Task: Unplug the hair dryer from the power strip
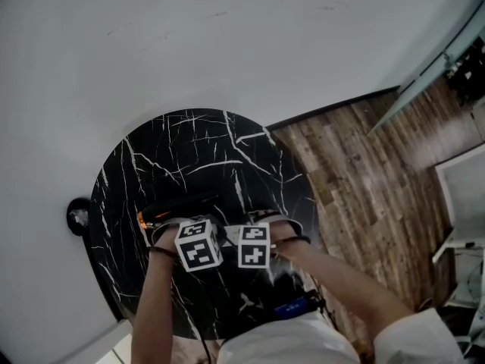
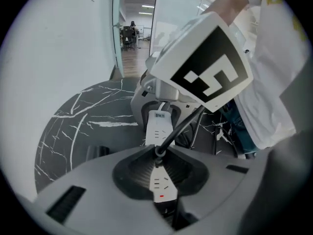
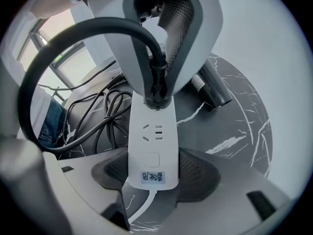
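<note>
- The power strip (image 3: 150,151) is white and long. It lies flat on the round black marble table (image 1: 189,146), in the half of the table nearer the person. One end carries a square button and a small printed label, with free sockets beside them.
- The plug (image 3: 156,89) is black and stands upright in a socket on the strip, still pushed in. Its thick black cord (image 3: 73,38) arcs up off the table.
- The hair dryer (image 3: 211,89) is dark. It lies on its side on the table, just beside the strip.
</note>
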The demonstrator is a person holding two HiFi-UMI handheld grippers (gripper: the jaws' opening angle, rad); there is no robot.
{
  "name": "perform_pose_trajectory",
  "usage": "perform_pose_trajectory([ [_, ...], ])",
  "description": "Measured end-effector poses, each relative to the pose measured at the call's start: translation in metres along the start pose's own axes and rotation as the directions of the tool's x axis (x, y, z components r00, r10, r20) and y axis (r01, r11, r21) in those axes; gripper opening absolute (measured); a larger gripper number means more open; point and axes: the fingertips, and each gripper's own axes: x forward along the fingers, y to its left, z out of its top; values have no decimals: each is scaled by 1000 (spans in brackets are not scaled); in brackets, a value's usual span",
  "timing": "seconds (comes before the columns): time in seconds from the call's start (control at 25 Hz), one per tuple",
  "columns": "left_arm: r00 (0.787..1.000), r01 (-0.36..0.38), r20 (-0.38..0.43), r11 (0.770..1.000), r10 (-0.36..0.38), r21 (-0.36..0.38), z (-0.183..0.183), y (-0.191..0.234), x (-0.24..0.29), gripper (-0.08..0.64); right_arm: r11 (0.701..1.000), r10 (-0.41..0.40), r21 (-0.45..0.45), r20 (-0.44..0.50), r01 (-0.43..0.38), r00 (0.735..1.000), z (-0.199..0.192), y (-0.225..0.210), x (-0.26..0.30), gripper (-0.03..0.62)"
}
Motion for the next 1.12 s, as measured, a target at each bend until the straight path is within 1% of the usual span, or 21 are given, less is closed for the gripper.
perform_pose_trajectory([
  [0.16, 991, 129, -31, 992, -129, 1, 5, 13, -7, 48, 1000, -2, 11, 6, 2, 1000, -1, 1, 0, 267],
  [0.24, 983, 182, -17, 983, -182, -10, 9, 11, -9, 52, 1000, -1, 16, 11, 1, 1000, -1, 1, 0, 267],
  [0.28, 982, 186, -1, 982, -186, -2, 12, 8, -9, 52, 1000, 0, 15, 16, 0, 1000, 0, 2, -1, 267],
  [0.36, 988, 154, 17, 988, -154, 20, 11, 3, -4, 54, 1000, 0, 13, 25, 0, 1000, -1, 1, -1, 267],
  [0.44, 995, 101, 25, 995, -101, 21, -3, 2, 6, 54, 1000, 0, 9, 21, 0, 1000, 0, 1, -1, 267],
  [0.52, 996, 59, 61, 998, -59, 14, -11, 2, 11, 54, 1000, 0, 5, 20, 0, 1000, 1, 1, -1, 267],
  [0.6, 994, 45, 98, 999, -44, -5, -9, 1, 12, 54, 1000, -1, 7, 28, 0, 1000, 1, 2, -1, 267],
  [0.68, 994, 36, 108, 999, -35, -8, -7, 2, 13, 54, 1000, -1, 8, 27, 1, 1000, -1, 2, -2, 267],
  [0.8, 995, 36, 91, 999, -37, 8, -8, 3, 13, 53, 1000, 1, 5, 12, -1, 1000, -1, 2, -1, 267],
  [0.92, 998, 37, 54, 999, -38, 26, -8, 1, 7, 51, 1000, 0, 6, -5, 0, 1000, 0, 1, 1, 267],
  [1.12, 1000, 3, -5, 998, -3, 59, -3, -2, -1, 49, 1000, 0, 1, -26, 0, 1000, 0, 2, 0, 267],
])
